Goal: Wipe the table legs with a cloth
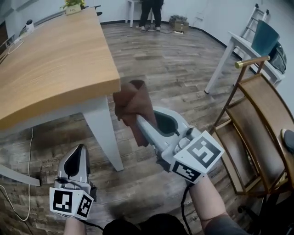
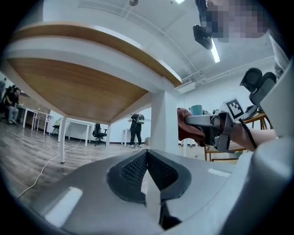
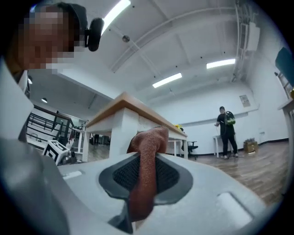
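Observation:
A brown cloth is bunched in my right gripper, which is shut on it. The cloth's top rests against the upper part of the white table leg, just under the corner of the wooden tabletop. In the right gripper view the cloth runs between the jaws with the leg close behind. My left gripper hangs low by the foot of the same leg, shut and empty. The left gripper view shows the leg ahead, with the right gripper and cloth beside it.
A wooden-framed chair stands close at the right. A white table with a teal chair stands at the back right. A person stands far across the wood floor. A white cable hangs at the left, under the tabletop.

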`<action>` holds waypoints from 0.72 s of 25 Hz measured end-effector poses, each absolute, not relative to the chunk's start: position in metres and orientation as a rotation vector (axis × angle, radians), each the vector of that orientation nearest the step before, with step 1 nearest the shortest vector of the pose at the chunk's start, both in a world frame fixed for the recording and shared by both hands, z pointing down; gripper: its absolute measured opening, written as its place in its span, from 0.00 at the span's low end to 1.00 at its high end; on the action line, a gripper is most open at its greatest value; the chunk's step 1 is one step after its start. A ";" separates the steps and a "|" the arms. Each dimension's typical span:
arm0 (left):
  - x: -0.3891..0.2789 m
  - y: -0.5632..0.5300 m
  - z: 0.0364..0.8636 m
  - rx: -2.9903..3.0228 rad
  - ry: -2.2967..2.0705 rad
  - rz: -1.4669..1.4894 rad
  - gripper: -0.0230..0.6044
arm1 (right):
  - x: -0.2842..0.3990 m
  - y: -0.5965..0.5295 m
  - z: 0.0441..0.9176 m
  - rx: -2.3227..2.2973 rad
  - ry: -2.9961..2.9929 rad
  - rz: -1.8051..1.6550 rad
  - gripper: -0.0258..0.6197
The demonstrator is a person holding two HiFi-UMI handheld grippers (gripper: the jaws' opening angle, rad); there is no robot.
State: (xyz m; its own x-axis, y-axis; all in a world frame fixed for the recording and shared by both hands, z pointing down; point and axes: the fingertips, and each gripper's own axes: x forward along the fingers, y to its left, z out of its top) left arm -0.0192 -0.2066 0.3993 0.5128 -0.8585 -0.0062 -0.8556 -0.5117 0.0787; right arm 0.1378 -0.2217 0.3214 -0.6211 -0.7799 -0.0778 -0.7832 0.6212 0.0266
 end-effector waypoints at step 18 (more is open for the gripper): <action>-0.023 -0.208 0.486 2.756 -1.489 0.013 0.07 | 0.099 -0.218 0.480 -1.297 2.909 -0.049 0.14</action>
